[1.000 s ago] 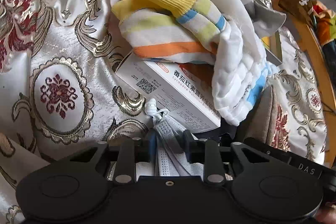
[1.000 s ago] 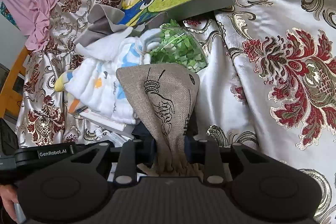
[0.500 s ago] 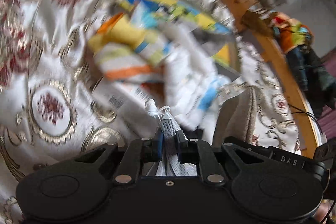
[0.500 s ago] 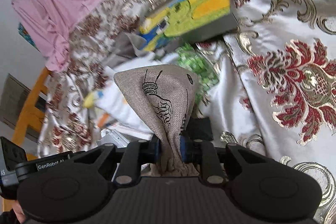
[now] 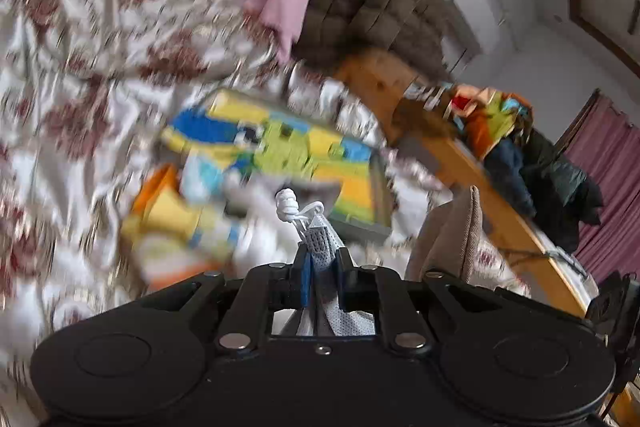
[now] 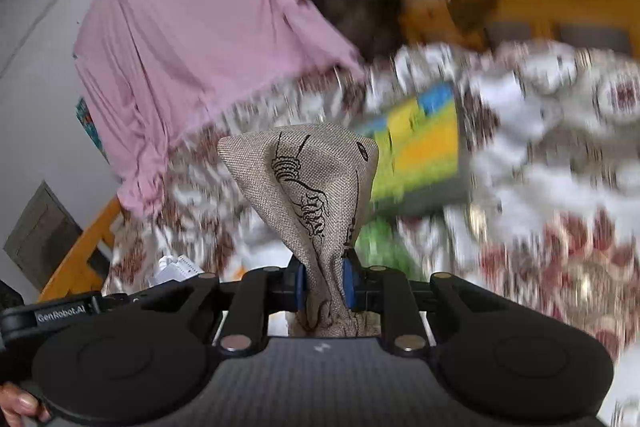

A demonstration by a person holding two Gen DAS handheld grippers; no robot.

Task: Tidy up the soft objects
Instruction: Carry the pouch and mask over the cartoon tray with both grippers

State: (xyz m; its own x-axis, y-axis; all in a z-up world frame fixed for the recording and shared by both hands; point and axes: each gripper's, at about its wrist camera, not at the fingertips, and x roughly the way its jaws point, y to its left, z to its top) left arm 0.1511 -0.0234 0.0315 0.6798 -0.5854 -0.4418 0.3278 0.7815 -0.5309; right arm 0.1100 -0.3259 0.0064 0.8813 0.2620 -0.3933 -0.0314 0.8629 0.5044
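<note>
Clearly, both grippers are loaded. The left gripper (image 5: 321,269) has its fingers clamped on a pale blue face mask (image 5: 319,242), whose knotted white ear loop (image 5: 287,205) sticks up just beyond the fingertips. The right gripper (image 6: 325,283) has its fingers pinched on the gathered neck of a burlap drawstring pouch (image 6: 304,183) printed with black line drawings; the pouch fans out ahead of the fingers. Beyond both pairs of fingers lies a blurred brocade bedspread (image 5: 80,75) with a colourful cartoon picture box (image 5: 280,151) on it. Left of the right fingers, the other gripper's body (image 6: 60,307) reads "GenRobot.AI".
</note>
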